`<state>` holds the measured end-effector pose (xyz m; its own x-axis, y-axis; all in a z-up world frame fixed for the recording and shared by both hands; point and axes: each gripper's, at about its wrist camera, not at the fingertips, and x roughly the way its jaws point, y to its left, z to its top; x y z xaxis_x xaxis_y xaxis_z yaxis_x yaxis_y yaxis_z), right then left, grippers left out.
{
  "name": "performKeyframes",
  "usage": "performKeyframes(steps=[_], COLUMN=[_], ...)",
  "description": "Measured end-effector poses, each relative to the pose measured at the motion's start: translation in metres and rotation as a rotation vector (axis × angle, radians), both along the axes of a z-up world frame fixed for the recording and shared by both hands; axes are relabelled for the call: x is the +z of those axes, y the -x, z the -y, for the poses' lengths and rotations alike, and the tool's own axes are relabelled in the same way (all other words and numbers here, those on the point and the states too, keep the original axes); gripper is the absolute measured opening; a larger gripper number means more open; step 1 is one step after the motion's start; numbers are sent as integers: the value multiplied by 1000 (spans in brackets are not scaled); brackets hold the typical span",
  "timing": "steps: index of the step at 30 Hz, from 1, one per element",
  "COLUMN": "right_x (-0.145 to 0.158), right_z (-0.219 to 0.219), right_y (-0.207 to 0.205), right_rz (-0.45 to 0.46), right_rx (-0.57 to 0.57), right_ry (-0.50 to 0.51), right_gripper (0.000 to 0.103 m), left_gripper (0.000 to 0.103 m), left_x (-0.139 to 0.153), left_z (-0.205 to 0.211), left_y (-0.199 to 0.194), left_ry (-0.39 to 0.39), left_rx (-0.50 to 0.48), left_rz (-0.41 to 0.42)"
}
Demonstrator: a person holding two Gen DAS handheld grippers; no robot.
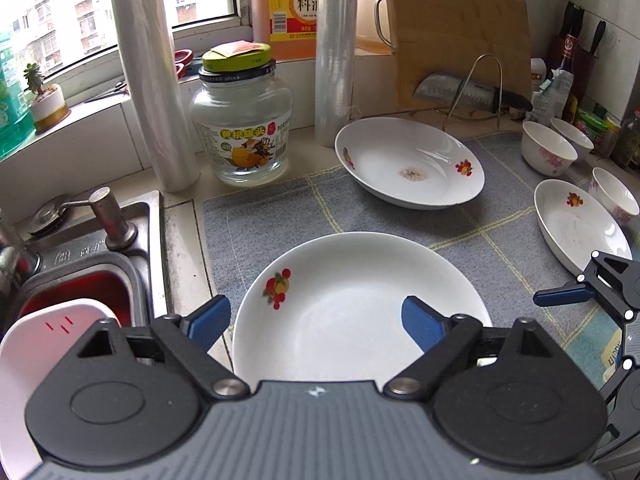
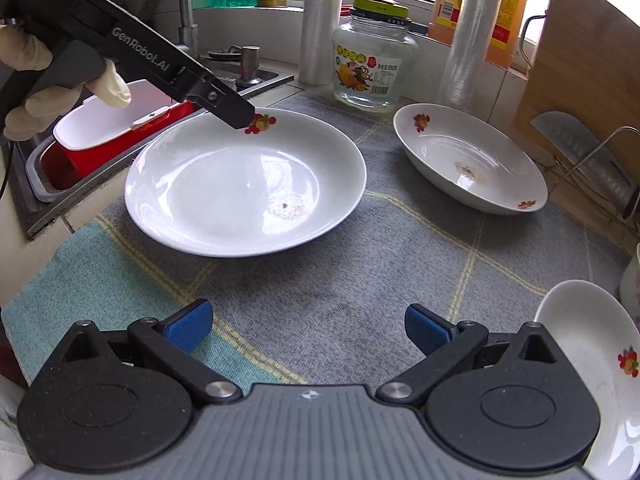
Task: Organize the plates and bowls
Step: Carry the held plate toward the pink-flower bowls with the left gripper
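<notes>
Surroundings: a grey checked mat [image 2: 360,280] covers the counter, with a glass jar [image 1: 242,132], two rolls of plastic wrap [image 1: 150,88] and a wooden cutting board [image 1: 460,32] along the back – a knife [image 1: 460,94] rests on a wire rack before the board.
Sink: at the left, the sink [image 1: 80,264] holds a red tub [image 2: 80,160] with a white container [image 2: 104,120] in it.
Near plate: a white plate [image 1: 352,312] with a fruit print lies on the mat's left part, a small speck of residue inside.
Far plate: a second plate [image 1: 408,164] sits toward the back, brownish residue at its centre.
Right side: a third plate [image 1: 576,224] and three bowls [image 1: 548,148] stand at the mat's right edge.
Left gripper [image 1: 316,320]: fingers spread wide – over the near plate, gripping nothing.
Right gripper [image 2: 308,328]: fingers parted, empty, over bare mat.
</notes>
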<state>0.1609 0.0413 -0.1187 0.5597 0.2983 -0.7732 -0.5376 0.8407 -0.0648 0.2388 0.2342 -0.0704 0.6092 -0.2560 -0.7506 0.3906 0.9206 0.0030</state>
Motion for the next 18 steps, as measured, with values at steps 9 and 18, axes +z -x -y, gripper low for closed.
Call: performKeyframes(steps=[9, 18], right_x=[22, 34], right_z=[14, 59], right_y=[18, 21], right_rz=[29, 83], right_rx=[-90, -133], right_ry=[71, 34], right_gripper=[103, 103], left_gripper=[93, 93], left_x=[13, 23], left_z=[21, 52], left_y=[21, 45], left_ry=[32, 54], left_rx=[14, 61], left_rz=[21, 28])
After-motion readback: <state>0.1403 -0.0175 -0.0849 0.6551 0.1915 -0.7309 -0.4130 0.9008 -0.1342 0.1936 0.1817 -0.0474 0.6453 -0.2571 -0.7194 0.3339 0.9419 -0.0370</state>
